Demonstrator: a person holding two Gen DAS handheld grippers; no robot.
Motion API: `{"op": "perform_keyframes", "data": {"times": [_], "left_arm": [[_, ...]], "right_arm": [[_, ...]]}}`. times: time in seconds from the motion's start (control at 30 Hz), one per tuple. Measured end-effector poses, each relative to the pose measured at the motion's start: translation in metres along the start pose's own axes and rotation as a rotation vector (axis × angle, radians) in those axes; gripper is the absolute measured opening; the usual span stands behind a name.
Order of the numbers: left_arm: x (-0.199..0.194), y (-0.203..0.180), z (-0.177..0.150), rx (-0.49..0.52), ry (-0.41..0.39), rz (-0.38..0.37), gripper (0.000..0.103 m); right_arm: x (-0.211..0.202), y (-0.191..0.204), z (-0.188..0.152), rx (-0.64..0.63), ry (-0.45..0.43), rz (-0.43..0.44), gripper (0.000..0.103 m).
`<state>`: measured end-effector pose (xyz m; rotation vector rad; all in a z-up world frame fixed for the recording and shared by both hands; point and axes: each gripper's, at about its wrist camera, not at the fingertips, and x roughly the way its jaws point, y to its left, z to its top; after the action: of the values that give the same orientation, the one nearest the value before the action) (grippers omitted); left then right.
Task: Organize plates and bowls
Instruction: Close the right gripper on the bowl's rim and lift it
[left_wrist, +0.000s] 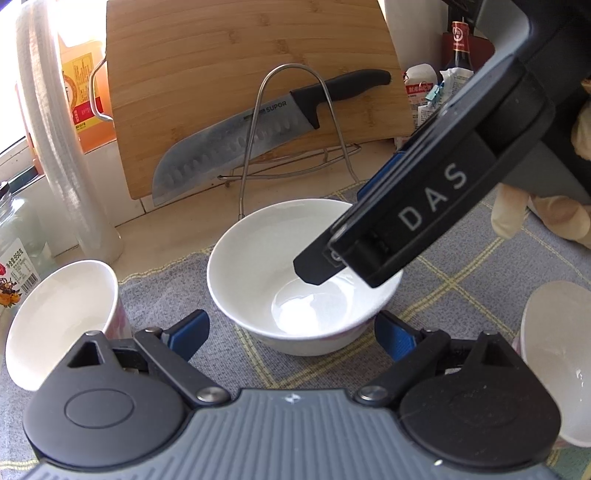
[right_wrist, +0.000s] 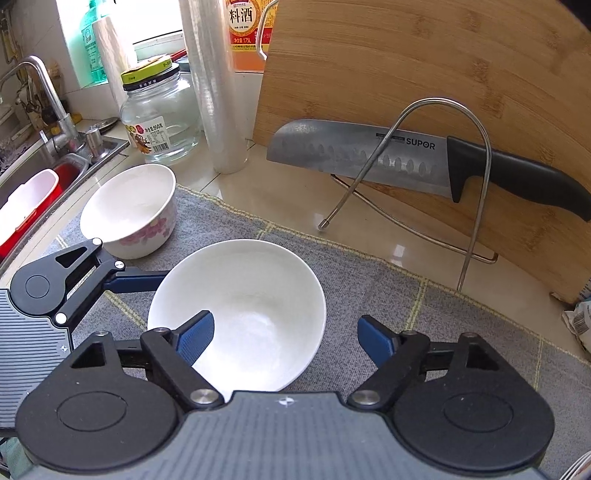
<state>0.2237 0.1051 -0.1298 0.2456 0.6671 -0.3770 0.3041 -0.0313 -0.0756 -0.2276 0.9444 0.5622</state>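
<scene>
On my left, the flowered bowl (right_wrist: 129, 210) sits alone on the grey mat (right_wrist: 369, 295), unstacked. My left gripper (left_wrist: 291, 332) hangs spread wide, holding nothing, before the plain white bowl (left_wrist: 295, 273) at center. My right gripper (right_wrist: 286, 338) is released too, one finger inside that bowl's rim. Further right, a third bowl (left_wrist: 557, 369) waits. I judge stacking barely begun.

white bowl (left_wrist: 295, 280) on checked cloth (left_wrist: 461, 295), right claw (left_wrist: 332, 258) reaching in, left claw (left_wrist: 291, 332) spread
</scene>
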Motion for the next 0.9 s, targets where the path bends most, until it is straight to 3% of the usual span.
{"op": "perform_keyframes", "data": {"times": [0.37, 0.9], "left_arm": [[-0.0021, -0.0009, 0.0019, 0.011, -0.03, -0.02, 0.094], [-0.0031, 0.0016, 0.0044, 0.0, -0.064, -0.067, 0.093]], "right_arm": [[0.0097, -0.0002, 0.0023, 0.011, 0.012, 0.033, 0.076], [0.011, -0.0015, 0.0024, 0.025, 0.0, 0.062, 0.069]]}}
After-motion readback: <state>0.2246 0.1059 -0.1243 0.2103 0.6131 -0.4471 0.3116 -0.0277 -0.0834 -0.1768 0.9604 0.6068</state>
